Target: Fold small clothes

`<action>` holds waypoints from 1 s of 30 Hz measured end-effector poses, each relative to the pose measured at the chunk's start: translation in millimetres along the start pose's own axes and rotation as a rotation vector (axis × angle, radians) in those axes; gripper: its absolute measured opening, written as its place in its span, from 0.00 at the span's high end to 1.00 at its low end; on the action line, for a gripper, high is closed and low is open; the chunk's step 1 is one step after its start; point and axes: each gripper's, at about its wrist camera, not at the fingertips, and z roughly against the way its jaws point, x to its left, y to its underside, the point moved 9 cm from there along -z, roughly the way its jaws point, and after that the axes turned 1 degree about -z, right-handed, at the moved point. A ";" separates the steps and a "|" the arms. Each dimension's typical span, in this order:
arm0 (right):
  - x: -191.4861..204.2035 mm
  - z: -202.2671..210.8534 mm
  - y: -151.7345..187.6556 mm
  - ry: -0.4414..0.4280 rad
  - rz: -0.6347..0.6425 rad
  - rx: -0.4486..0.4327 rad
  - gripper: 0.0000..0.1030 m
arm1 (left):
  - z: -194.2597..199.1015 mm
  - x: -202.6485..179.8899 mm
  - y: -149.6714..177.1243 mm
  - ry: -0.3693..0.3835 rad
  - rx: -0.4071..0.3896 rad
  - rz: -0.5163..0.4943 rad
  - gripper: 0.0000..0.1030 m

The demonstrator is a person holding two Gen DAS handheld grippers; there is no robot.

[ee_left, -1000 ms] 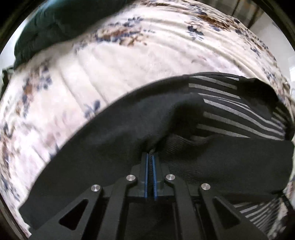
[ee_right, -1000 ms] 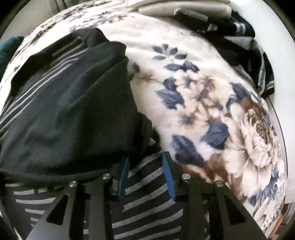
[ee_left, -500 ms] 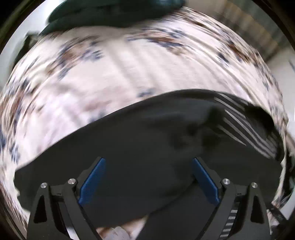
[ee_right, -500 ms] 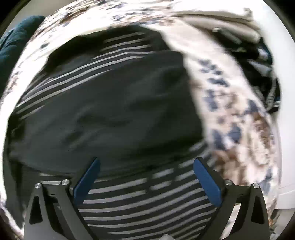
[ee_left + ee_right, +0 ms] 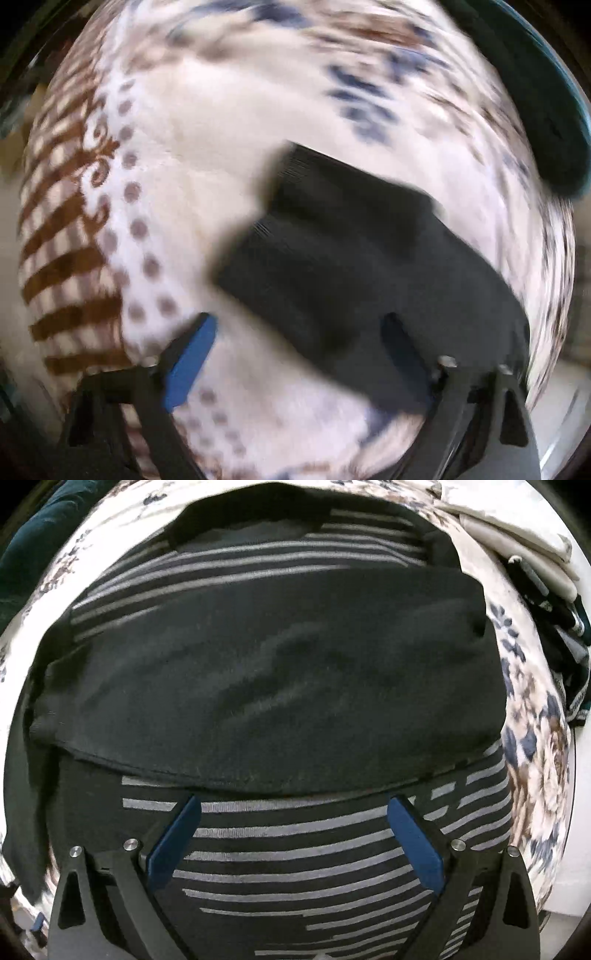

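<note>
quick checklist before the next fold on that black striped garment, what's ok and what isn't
1. Right tongs free of cloth: ok, open above the striped garment.
2. Left tongs free of cloth: ok, nothing between them, jaws closing.
3. Plain black flap folded over the stripes: ok.
4. Flap lying smooth: not ok, wrinkled.
5. Floral blanket bare beside the garment: ok on one side.
6. Left view sharp enough to aim: not ok, blurred.
</note>
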 end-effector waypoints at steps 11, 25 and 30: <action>15.5 -7.4 21.5 0.043 -0.010 0.026 0.01 | 67.5 -20.8 -50.3 0.152 -0.281 -0.090 0.92; 12.2 22.0 1.7 0.078 -0.044 -0.048 0.01 | 89.3 -123.4 -54.4 0.117 -0.397 -0.340 0.92; -0.1 26.8 -8.6 0.020 -0.092 -0.035 0.01 | 107.5 -241.6 22.2 0.134 -0.426 -0.672 0.92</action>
